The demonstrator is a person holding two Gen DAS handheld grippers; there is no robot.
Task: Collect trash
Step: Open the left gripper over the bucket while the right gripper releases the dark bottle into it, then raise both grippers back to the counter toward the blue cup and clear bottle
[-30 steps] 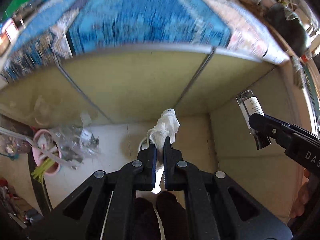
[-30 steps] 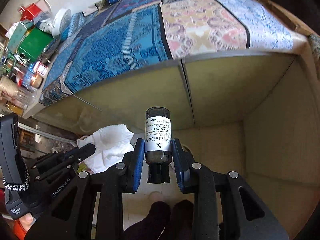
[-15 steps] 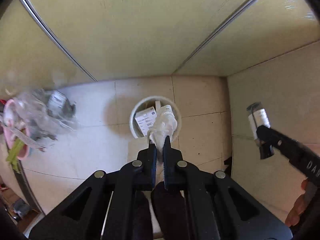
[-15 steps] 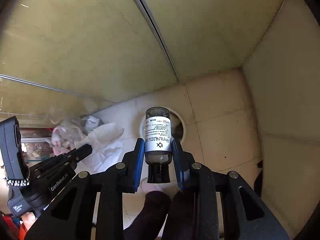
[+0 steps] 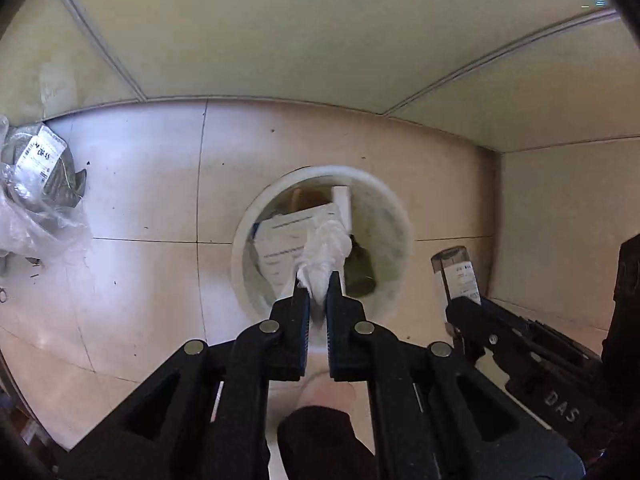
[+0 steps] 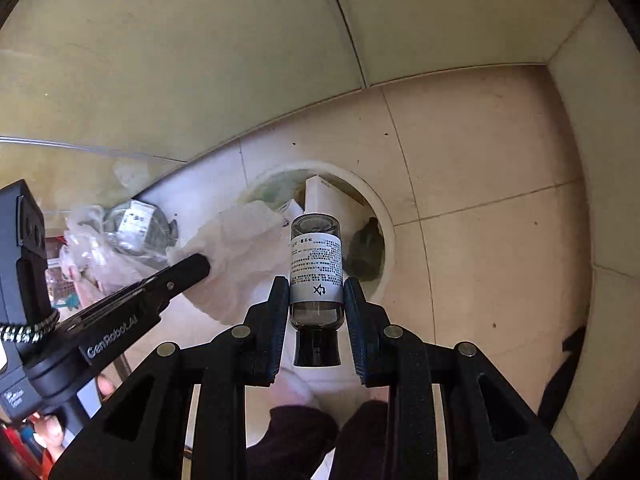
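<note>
A: Left gripper (image 5: 318, 286)?
B: Pinched tight on crumpled tissue (image 5: 326, 250), over the white bin (image 5: 394, 200).
A: Right gripper (image 6: 316, 294)?
B: Clamped on small bottle (image 6: 316, 264), cap toward the wrist, above the bin's near rim.

Pale beige floor tiles (image 5: 144, 184) with thin dark grout lines fill the middle of the left wrist view, speckled with small dark marks. Yellowish cabinet panels (image 5: 280, 28) span the top of the frame, split by thin metal seams. At the right edge a plain cream wall (image 6: 608, 152) rises beside the floor. In the right wrist view's lower right corner, a dark object (image 6: 568, 376) lies on the tiles, its kind unclear.
</note>
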